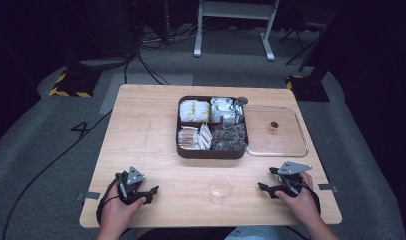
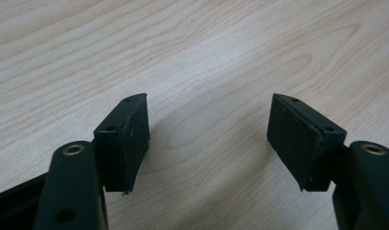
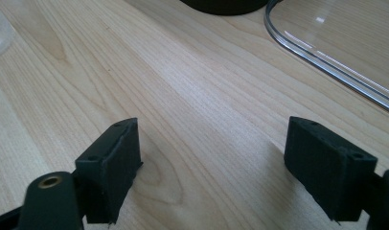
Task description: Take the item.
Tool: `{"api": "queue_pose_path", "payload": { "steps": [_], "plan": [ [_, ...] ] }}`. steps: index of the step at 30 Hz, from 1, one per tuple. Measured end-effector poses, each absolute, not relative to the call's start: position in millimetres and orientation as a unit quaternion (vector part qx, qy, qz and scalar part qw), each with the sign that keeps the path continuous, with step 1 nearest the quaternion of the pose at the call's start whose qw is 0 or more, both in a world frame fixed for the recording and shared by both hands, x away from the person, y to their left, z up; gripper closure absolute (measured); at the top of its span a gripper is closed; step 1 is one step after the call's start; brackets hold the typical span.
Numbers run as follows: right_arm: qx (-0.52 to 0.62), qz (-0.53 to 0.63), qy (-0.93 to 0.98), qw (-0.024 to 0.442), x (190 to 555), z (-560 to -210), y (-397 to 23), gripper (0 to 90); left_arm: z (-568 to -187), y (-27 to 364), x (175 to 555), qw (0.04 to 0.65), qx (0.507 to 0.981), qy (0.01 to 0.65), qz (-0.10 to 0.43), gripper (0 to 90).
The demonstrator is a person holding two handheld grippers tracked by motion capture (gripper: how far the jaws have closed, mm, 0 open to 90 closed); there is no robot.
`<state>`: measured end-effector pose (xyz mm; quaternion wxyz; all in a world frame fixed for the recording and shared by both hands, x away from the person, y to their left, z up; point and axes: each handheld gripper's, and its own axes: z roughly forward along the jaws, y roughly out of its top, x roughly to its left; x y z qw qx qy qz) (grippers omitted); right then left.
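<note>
My left gripper point(image 1: 150, 192) rests near the table's front left, held by a hand, jaws apart with only bare wood between them point(image 2: 209, 139). My right gripper point(image 1: 266, 181) sits at the front right in the other hand, also open over bare wood point(image 3: 211, 167). A clear plastic cup point(image 1: 220, 189) stands upright between the two grippers, near the front edge. A dark four-compartment tray point(image 1: 211, 151) holds several packets and sits mid-table. Its clear lid point(image 1: 276, 132) lies flat to the right, a small brown knob point(image 1: 273, 127) on it.
The wooden table point(image 1: 141, 130) has open surface on its left half. The lid's rim point(image 3: 326, 62) and the tray's edge point(image 3: 223, 5) lie ahead of the right gripper. Cables, a hazard-striped base point(image 1: 71, 85) and a white stand point(image 1: 233, 25) are on the floor behind.
</note>
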<state>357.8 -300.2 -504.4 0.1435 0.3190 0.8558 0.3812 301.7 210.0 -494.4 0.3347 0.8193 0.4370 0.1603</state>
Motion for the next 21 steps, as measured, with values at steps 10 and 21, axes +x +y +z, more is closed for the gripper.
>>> {"api": "queue_pose_path", "payload": {
  "steps": [10,21],
  "plan": [
    [0.319,0.381,0.856,0.143,357.7,-504.4,-300.2,20.4,-468.3,196.6,302.0,0.367,0.809,0.43,0.162,31.5],
    [0.319,0.381,0.856,0.144,357.6,-504.4,-300.2,20.4,-437.1,180.4,317.8,0.4,0.795,0.434,0.143,31.3]
  ]
}}
